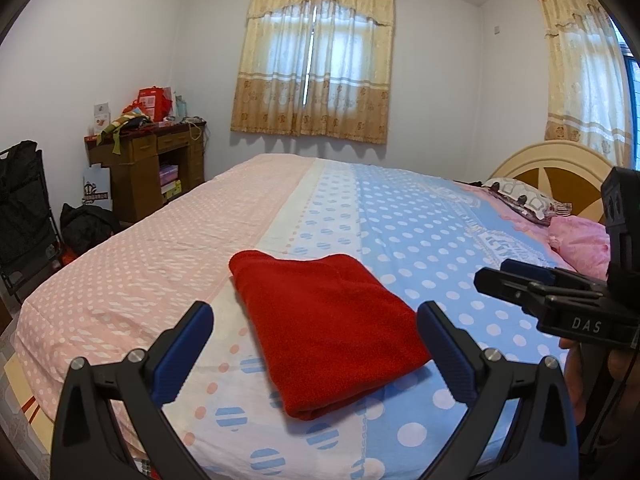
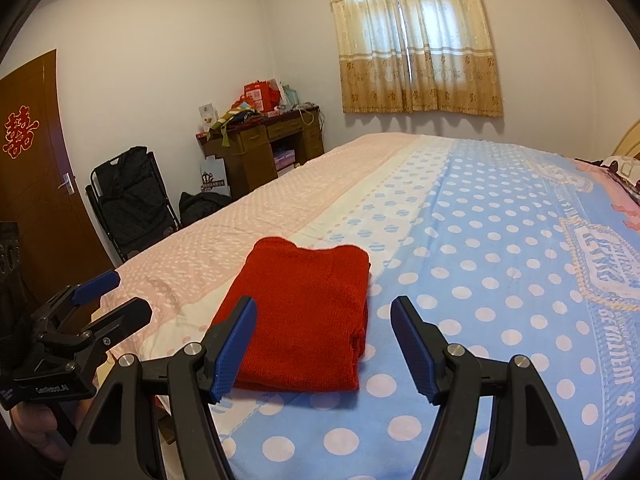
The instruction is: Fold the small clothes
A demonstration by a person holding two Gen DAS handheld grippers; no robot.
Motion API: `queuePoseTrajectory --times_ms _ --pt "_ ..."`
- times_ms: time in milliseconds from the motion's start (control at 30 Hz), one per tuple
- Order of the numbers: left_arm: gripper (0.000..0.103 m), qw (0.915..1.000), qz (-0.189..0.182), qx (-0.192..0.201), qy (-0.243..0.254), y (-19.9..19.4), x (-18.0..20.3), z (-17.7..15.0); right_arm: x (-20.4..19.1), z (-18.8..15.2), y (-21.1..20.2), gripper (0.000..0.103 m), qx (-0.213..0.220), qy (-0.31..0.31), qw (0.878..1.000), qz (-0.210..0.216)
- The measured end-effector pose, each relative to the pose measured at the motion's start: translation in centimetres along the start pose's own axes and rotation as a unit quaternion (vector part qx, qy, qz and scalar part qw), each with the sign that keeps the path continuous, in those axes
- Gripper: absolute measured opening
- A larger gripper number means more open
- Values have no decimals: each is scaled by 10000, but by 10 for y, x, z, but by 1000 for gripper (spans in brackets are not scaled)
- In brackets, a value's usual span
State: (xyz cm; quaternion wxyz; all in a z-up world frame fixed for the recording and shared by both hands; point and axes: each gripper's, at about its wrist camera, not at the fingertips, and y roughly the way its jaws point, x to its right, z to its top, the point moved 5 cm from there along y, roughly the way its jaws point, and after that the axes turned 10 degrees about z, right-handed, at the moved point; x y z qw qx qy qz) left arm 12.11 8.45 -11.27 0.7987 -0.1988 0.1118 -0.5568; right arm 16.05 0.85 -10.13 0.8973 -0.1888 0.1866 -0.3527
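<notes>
A red knitted garment (image 1: 328, 328) lies folded into a neat rectangle near the front edge of the bed (image 1: 160, 248); it also shows in the right wrist view (image 2: 308, 312). My left gripper (image 1: 316, 320) is open and empty, held above and just in front of the garment. My right gripper (image 2: 324, 320) is open and empty too, hovering in front of the garment's near edge. Each gripper shows in the other's view: the right one (image 1: 496, 276) at the right, the left one (image 2: 120, 292) at the left. Neither touches the cloth.
The bed has a pink and blue polka-dot sheet (image 2: 480, 280). Pillows (image 1: 520, 196) and a pink bundle (image 1: 580, 244) lie by the headboard. A cluttered wooden desk (image 1: 148, 160), a black folding chair (image 2: 132, 204) and a brown door (image 2: 36, 184) stand left.
</notes>
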Motion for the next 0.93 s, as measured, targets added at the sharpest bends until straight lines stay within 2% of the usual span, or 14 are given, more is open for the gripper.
queuePoseTrajectory --times_ms 167,467,933 --pt "103 9999 39 102 -23 -3 -3 5 2 8 -9 70 157 9 9999 -2" --pt "103 9995 254 170 -2 -3 -9 9 2 9 -8 70 160 13 9999 -4" --pt "103 9987 451 207 90 4 -16 6 5 -1 -3 71 -13 6 10000 60"
